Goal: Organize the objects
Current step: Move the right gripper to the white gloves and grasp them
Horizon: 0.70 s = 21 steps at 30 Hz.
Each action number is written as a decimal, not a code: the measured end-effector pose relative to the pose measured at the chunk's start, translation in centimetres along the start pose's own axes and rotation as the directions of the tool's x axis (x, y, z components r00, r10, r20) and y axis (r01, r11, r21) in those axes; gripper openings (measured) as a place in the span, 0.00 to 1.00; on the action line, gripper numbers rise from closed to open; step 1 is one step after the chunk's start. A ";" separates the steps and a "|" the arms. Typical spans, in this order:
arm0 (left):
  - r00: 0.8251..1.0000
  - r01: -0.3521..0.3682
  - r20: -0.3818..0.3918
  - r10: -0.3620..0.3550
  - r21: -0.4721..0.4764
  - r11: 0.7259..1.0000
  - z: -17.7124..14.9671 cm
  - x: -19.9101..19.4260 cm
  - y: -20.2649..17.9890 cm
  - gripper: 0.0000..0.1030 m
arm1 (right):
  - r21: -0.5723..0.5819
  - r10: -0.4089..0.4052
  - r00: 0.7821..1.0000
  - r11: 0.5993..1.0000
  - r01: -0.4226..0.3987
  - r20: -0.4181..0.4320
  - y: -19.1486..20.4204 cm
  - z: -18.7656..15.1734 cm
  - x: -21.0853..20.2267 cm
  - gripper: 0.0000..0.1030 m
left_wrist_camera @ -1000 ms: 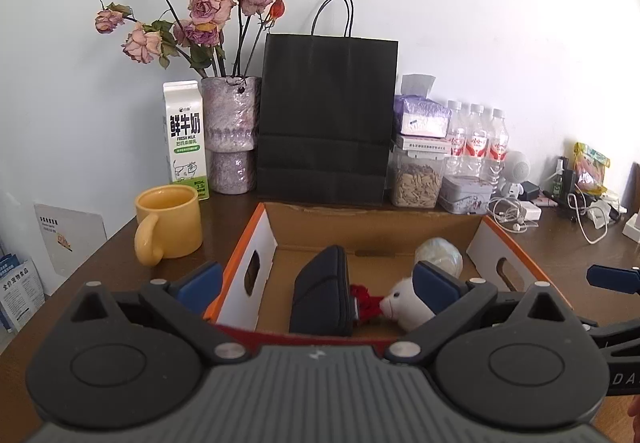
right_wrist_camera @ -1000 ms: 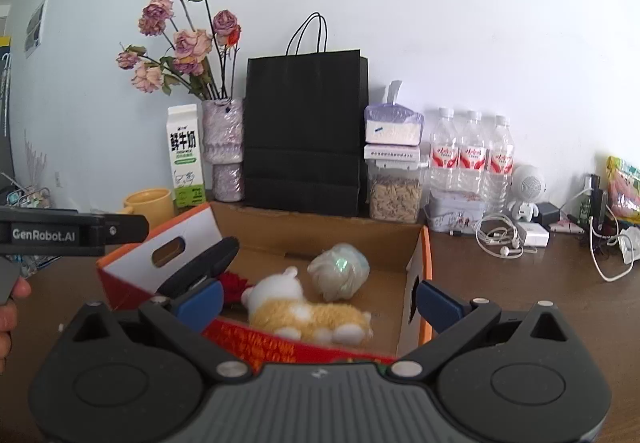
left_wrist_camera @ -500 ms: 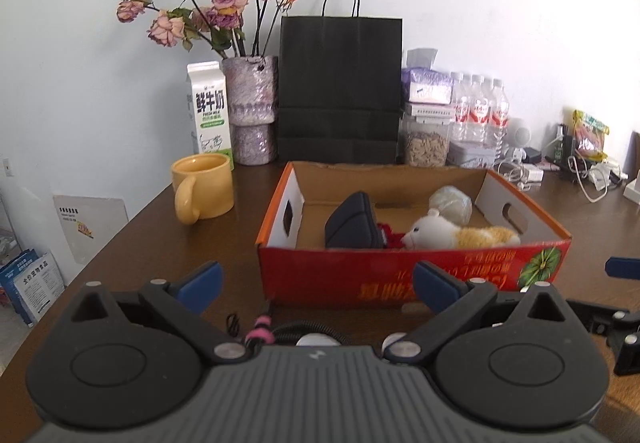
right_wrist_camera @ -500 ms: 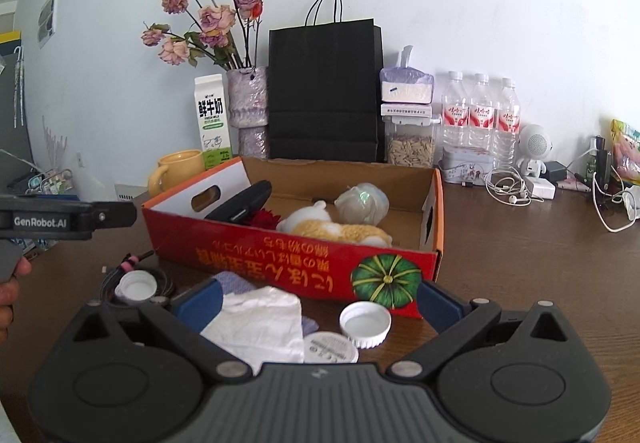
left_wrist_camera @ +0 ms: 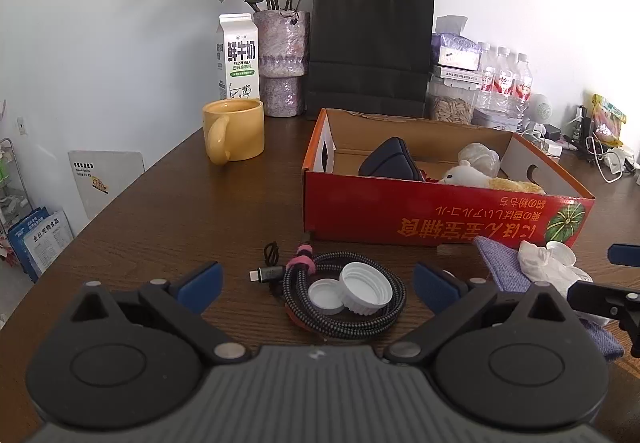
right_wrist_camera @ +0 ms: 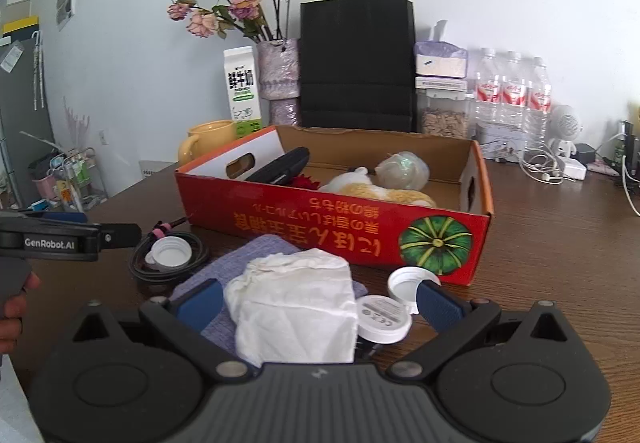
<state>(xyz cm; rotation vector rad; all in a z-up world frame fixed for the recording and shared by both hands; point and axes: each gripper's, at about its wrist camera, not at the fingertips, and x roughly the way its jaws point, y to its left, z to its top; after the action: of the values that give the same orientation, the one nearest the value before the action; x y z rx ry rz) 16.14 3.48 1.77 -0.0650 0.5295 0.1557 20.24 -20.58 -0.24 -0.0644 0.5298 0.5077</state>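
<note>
Roughly halfway, I would judge: several things already lie in the red cardboard box [left_wrist_camera: 440, 211], while a cluster of loose items waits on the table [left_wrist_camera: 180, 211] on the near side of that box.

Nearest, the left gripper [left_wrist_camera: 316, 283] hovers with its blue pads spread wide and nothing between them. Just beyond its tips, on the near side of the box, lies the coiled braided cable [left_wrist_camera: 344, 319] with a pink tie, and two white bottle caps [left_wrist_camera: 364, 293] rest inside the coil. The right gripper [right_wrist_camera: 318, 301] is likewise spread and empty; between and just ahead of its pads sits a crumpled white cloth [right_wrist_camera: 296, 299] on top of a folded lavender cloth [right_wrist_camera: 248, 259], with a round white lid [right_wrist_camera: 382, 319] and another white cap [right_wrist_camera: 408, 281] touching the right pad's side, close against the box's front wall. None of these is gripped, so all appear left to do.

Inside the box lie a dark zipped pouch [left_wrist_camera: 390, 163] at the left end, something red beside it, a white-and-tan plush toy [right_wrist_camera: 376, 191] in the middle, and a pale wrapped ball [right_wrist_camera: 402, 171] behind the toy.

Beyond the box, a yellow mug [left_wrist_camera: 234, 131], a milk carton [left_wrist_camera: 238, 57], a vase of dried roses [left_wrist_camera: 282, 63] and a black paper bag [left_wrist_camera: 370, 51] stand along the wall; whether they belong to the tidying I cannot tell.
</note>
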 end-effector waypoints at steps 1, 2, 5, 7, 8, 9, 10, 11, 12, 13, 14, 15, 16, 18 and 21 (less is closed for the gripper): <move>1.000 0.000 0.000 0.000 -0.002 1.000 0.0 0.0 0.1 1.00 | -0.002 0.008 1.000 1.000 -0.008 -0.006 0.1 0.1 0.2 1.00; 1.000 0.001 -0.001 -0.001 -0.003 1.000 0.0 0.0 0.1 1.00 | -0.003 0.015 1.000 1.000 -0.015 -0.014 0.2 0.1 0.5 1.00; 1.000 -0.002 -0.011 0.002 -0.007 1.000 -0.1 0.2 0.5 1.00 | -0.001 0.031 0.999 1.000 -0.031 -0.044 0.4 0.2 1.5 1.00; 1.000 -0.008 -0.020 0.008 -0.014 1.000 -0.2 0.4 0.8 1.00 | 0.017 0.048 0.997 0.999 -0.047 -0.063 0.2 0.3 2.2 1.00; 1.000 -0.011 -0.023 0.010 -0.017 1.000 -0.3 0.5 1.0 1.00 | 0.024 0.057 0.996 0.998 -0.056 -0.067 0.1 0.4 2.4 0.99; 1.000 -0.013 -0.024 0.012 -0.020 1.000 -0.3 0.5 1.1 1.00 | 0.032 0.068 0.995 0.997 -0.066 -0.070 0.0 0.4 2.6 0.98; 1.000 -0.015 -0.025 0.014 -0.022 1.000 -0.3 0.5 1.3 1.00 | 0.039 0.076 0.994 0.997 -0.074 -0.073 -0.1 0.5 2.8 0.96; 1.000 -0.017 -0.026 0.017 -0.024 1.000 -0.3 0.5 1.4 1.00 | 0.043 0.083 0.994 0.996 -0.080 -0.074 -0.2 0.6 2.9 0.94; 0.999 -0.018 -0.026 0.018 -0.025 1.000 -0.3 0.5 1.5 1.00 | 0.049 0.093 0.993 0.995 -0.090 -0.075 -0.2 0.7 3.1 0.93; 0.999 -0.019 -0.027 0.019 -0.027 0.999 -0.3 0.6 1.6 1.00 | 0.055 0.104 0.991 0.993 -0.100 -0.078 -0.3 0.8 3.3 0.91; 0.999 -0.020 -0.028 0.019 -0.027 0.999 -0.3 0.6 1.6 1.00 | 0.064 0.115 0.990 0.992 -0.109 -0.084 -0.5 0.8 3.6 0.90; 0.999 -0.019 -0.028 0.019 -0.026 0.999 -0.4 0.6 1.6 1.00 | 0.071 0.118 0.990 0.991 -0.113 -0.083 -0.6 0.9 3.8 0.90; 0.999 -0.019 -0.028 0.018 -0.025 1.000 -0.4 0.6 1.6 1.00 | 0.079 0.124 0.989 0.990 -0.118 -0.082 -0.7 0.9 3.9 0.89; 0.999 -0.019 -0.032 0.018 -0.024 1.000 -0.4 0.7 1.6 1.00 | 0.089 0.130 0.989 0.988 -0.123 -0.075 -0.8 0.9 3.9 0.86; 0.999 -0.021 -0.038 0.020 -0.026 0.999 -0.5 0.9 1.6 1.00 | 0.096 0.149 0.987 0.985 -0.142 -0.063 -0.9 0.7 3.7 0.75</move>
<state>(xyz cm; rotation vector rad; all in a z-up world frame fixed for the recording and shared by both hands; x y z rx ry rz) 16.42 5.10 0.85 -0.0882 0.5656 0.1813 23.79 -19.61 -1.53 0.0448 0.6287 0.6248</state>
